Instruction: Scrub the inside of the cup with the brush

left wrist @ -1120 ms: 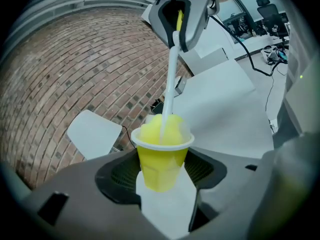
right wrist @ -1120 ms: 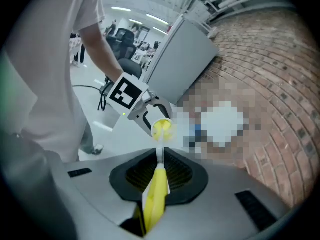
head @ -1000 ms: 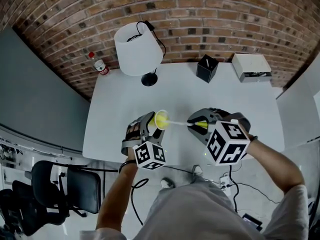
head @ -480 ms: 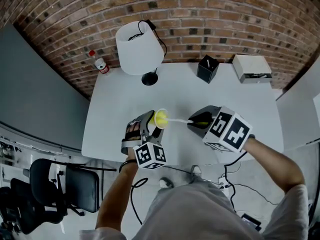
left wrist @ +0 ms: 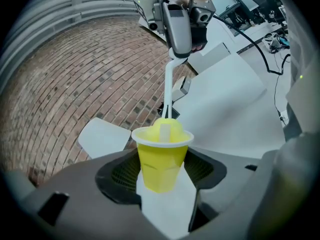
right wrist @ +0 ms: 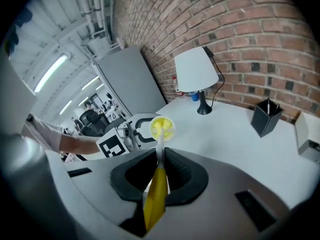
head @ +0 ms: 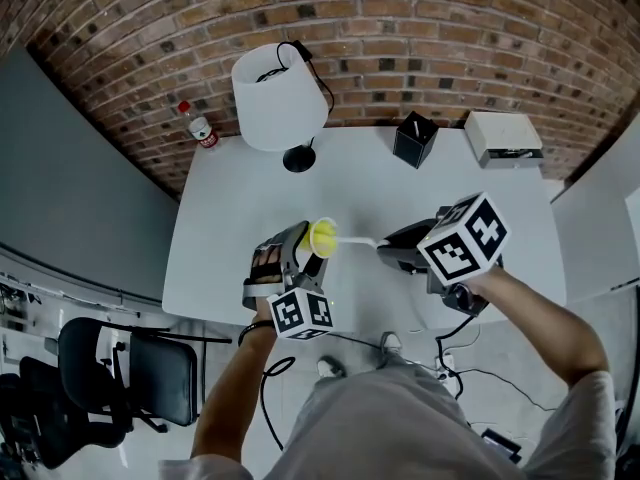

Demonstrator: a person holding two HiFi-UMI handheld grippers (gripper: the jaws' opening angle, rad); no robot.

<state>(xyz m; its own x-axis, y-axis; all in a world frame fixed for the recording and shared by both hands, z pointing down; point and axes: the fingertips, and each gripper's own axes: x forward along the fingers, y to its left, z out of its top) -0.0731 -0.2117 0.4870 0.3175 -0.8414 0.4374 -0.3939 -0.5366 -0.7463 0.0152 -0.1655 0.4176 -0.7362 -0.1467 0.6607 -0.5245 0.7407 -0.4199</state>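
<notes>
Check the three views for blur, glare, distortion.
Head view: heavy fisheye, the brick wall bows; light is even, no hard glare. Left gripper view: dark vignette at the corners, yellow cup sharp. Right gripper view: brush handle soft up close.

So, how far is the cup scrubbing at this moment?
Done: the left gripper holds the yellow cup, and the right gripper grips the brush by its handle. In hand: the brush head sits inside the cup. Left: finishing the scrub and withdrawing the brush; how clean the inside is cannot be seen.

Brick wall (head: 450,28), white table (head: 235,213), lamp (head: 278,98).
</notes>
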